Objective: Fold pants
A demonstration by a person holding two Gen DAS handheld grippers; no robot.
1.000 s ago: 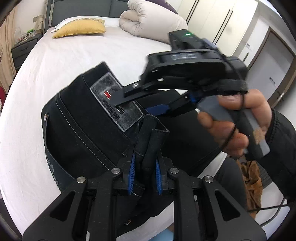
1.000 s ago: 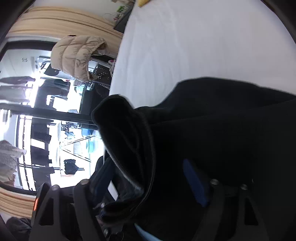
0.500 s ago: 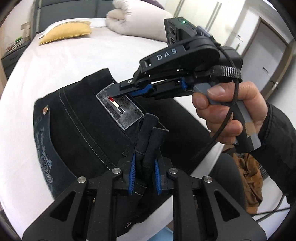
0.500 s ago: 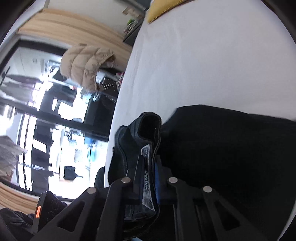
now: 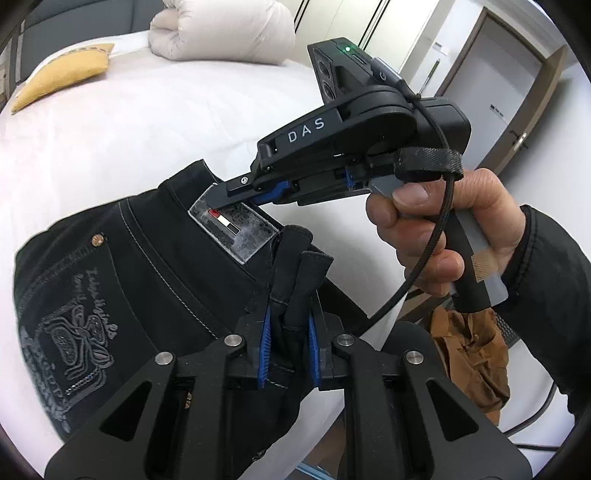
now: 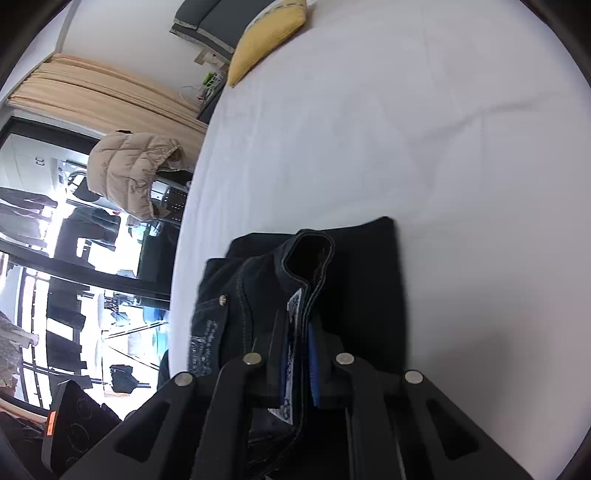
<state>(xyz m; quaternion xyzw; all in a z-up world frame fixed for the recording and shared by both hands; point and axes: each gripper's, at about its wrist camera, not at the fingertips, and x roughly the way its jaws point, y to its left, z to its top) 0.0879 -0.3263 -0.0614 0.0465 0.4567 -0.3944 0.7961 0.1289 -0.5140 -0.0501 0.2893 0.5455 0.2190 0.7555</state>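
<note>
Black jeans [image 5: 122, 280] with a grey waistband patch [image 5: 232, 229] and an embroidered back pocket lie bunched at the near edge of the white bed [image 5: 110, 140]. My left gripper [image 5: 288, 325] is shut on a bunched fold of the waistband. My right gripper [image 5: 236, 192], held in a hand, is pinched on the waistband next to the patch. In the right wrist view my right gripper [image 6: 297, 354] is shut on the waistband edge of the jeans [image 6: 354, 280], and folded dark cloth lies beyond it.
A yellow pillow [image 5: 62, 77] and a rolled cream duvet [image 5: 221, 33] lie at the head of the bed. Wardrobe doors and a room door [image 5: 495, 110] stand to the right. A brown cloth [image 5: 469, 354] lies on the floor. A tan puffer jacket [image 6: 133, 173] hangs by the window.
My right gripper closed on the waistband edge and lifted it. The jeans have shifted, showing more of the back pocket. My left gripper kept its hold.
</note>
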